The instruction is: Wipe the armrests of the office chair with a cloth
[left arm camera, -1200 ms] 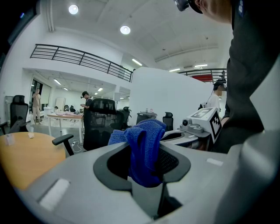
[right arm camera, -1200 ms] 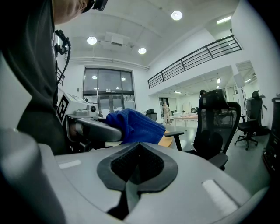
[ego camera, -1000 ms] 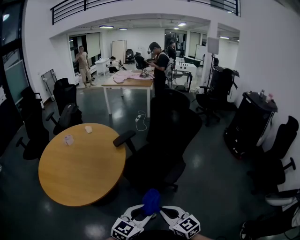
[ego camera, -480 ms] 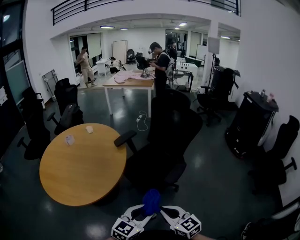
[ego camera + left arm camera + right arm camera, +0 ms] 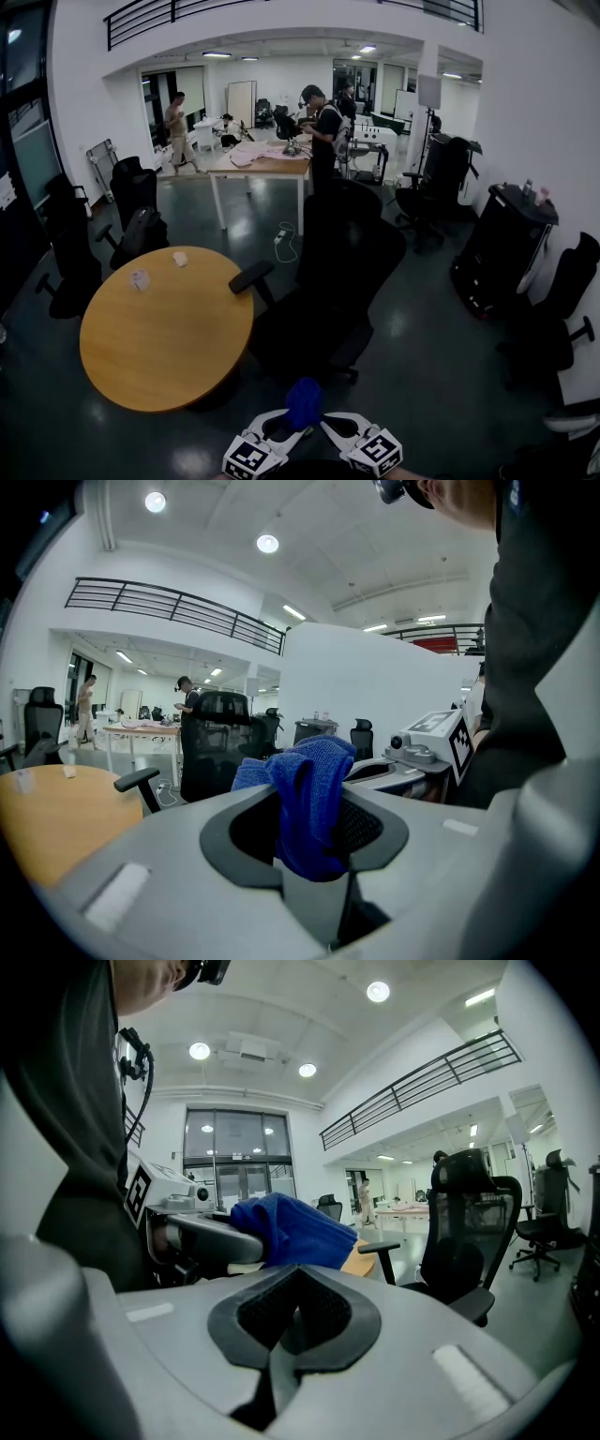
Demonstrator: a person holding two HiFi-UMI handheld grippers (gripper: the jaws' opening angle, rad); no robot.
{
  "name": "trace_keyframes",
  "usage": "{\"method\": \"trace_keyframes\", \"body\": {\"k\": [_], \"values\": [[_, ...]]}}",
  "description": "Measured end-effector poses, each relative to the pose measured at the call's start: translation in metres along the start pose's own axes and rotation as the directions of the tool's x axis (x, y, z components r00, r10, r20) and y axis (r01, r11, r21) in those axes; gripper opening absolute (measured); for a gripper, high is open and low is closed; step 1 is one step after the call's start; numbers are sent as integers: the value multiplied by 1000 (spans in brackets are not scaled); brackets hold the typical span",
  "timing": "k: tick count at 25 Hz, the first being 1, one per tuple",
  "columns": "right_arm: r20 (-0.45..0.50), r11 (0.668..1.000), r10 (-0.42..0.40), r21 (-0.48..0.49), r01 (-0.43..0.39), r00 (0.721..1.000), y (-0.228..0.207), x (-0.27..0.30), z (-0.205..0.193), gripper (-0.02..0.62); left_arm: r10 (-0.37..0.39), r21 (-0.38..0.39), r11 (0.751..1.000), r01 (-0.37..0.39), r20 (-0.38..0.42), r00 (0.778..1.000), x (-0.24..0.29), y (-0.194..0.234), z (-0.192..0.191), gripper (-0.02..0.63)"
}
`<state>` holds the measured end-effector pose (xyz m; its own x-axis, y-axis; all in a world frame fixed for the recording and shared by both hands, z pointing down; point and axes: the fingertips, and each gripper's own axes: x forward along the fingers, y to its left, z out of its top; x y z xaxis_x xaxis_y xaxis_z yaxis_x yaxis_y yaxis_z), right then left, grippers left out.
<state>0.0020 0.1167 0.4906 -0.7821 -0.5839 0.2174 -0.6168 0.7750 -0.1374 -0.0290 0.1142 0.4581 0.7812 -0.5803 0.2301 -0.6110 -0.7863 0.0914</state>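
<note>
Clamping a blue fabric cloth, the left tongs sit beside the right tongs, pressed together, empty; the black mesh office chair stands ahead, well apart, beside the round wooden desk

- No word, number or brand name can be read in any view.
- The only printed signs are black-and-white square markers on the two cubes. They carry block patterns, not letters.
- Head view: one marker faces up on the left cube and one on the right cube, each behind its tool's jaws.
- Left gripper view: a marker on the right cube shows right of the jaws, at a slant.
- Right gripper view: a marker on the left cube shows left of the jaws, also at a slant.
- A pale strip beside the left jaws is blank, and so is the strip beside the right jaws.
- A wall sheet, far ahead and left of both tools, is too small to read.
</note>
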Motion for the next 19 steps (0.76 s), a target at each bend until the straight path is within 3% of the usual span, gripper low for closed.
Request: {"method": "trace_keyframes", "body": {"k": [19], "values": [[-4,1000,-18,12,18,1000,-2,-5,-2,3,-9,4,1000,9,3,1000,2,-4,0,153]]}}
